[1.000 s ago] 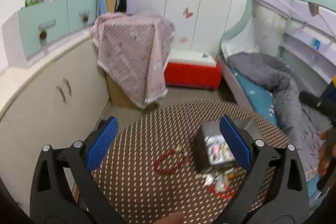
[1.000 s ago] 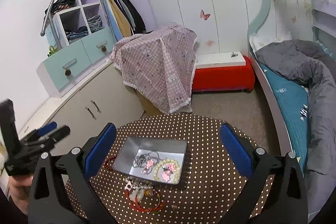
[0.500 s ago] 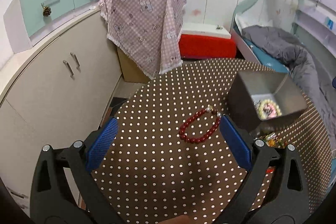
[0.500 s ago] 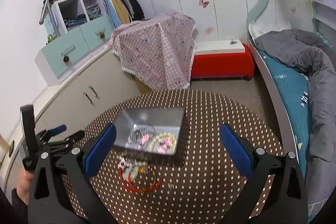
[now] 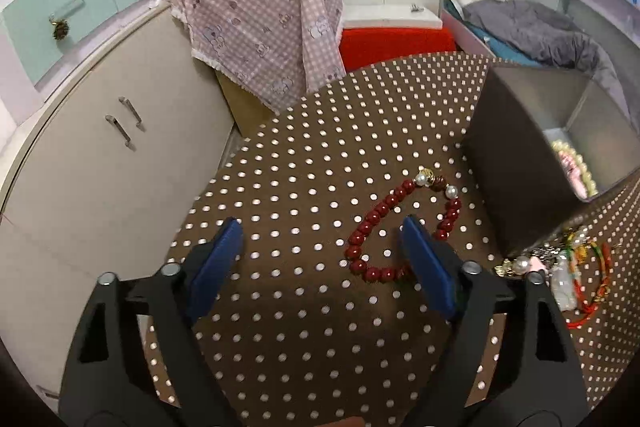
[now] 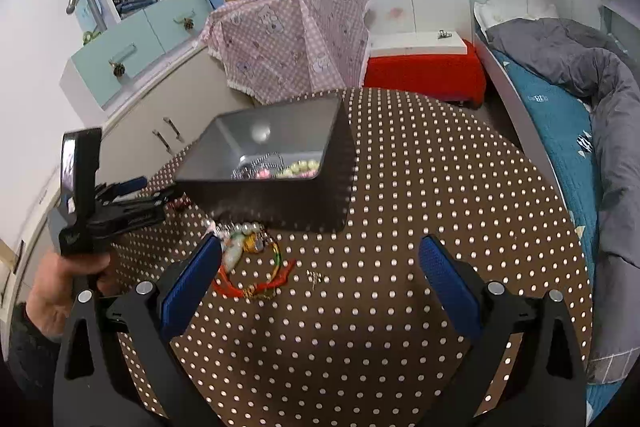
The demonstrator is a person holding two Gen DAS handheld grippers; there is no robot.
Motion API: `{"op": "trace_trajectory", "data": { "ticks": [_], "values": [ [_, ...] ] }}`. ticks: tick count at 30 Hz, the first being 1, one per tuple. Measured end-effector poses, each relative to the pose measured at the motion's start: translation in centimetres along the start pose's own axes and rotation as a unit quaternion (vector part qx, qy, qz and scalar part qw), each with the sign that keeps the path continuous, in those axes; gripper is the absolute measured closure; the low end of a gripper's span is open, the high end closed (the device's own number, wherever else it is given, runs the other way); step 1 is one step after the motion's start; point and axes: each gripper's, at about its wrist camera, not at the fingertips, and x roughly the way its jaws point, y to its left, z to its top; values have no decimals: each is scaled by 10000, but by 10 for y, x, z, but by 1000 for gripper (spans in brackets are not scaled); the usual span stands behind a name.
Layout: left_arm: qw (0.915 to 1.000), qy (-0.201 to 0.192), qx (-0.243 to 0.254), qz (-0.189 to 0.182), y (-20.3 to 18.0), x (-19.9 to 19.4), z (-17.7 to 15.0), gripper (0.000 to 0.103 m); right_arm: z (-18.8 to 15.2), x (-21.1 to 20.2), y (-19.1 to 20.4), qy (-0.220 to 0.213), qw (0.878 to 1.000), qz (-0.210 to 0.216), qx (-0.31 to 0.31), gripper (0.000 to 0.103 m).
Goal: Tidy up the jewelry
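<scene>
A dark red bead bracelet with two pearls lies on the round polka-dot table. My left gripper is open low over the table, its right finger over the bracelet's near side. A grey metal tin holds a pearl bracelet and a chain; it also shows in the left wrist view. A tangle of red cord and charm jewelry lies in front of the tin. My right gripper is open and empty above the table, near that tangle.
A beige curved cabinet stands left of the table. A pink checked cloth covers a box behind it. A red storage bench and a bed with grey bedding are at the right. A small earring lies on the table.
My left gripper has dropped and moved forward to the red bead bracelet. My right gripper has come lower and closer to the tin and the tangle.
</scene>
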Motion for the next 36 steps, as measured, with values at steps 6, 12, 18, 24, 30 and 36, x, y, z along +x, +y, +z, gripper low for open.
{"op": "trace_trajectory", "data": {
  "ticks": [6, 12, 18, 24, 30, 36],
  "values": [
    [9987, -14, 252, -440, -17, -1, -2, 88, -8, 19, 9, 270, 9995, -132, -138, 19],
    [9980, -129, 180, -594, -25, -14, -13, 95, -17, 36, 23, 545, 9977, -180, -358, 45],
    [9972, -176, -40, -721, -18, -30, -28, 96, -20, 43, 29, 554, 9975, -175, -410, 57],
    [9959, -249, -172, -856, -13, -44, -39, 96, -20, 41, 17, 501, 9980, -257, -278, 67],
    [9940, -335, -224, -1012, -14, -62, -45, 96, -26, 44, 24, 522, 9943, -516, -769, 90],
    [9915, -444, -227, -1205, -15, -80, -47, 96, -27, 35, 23, 413, 9964, -289, -688, 93]
  ]
}}
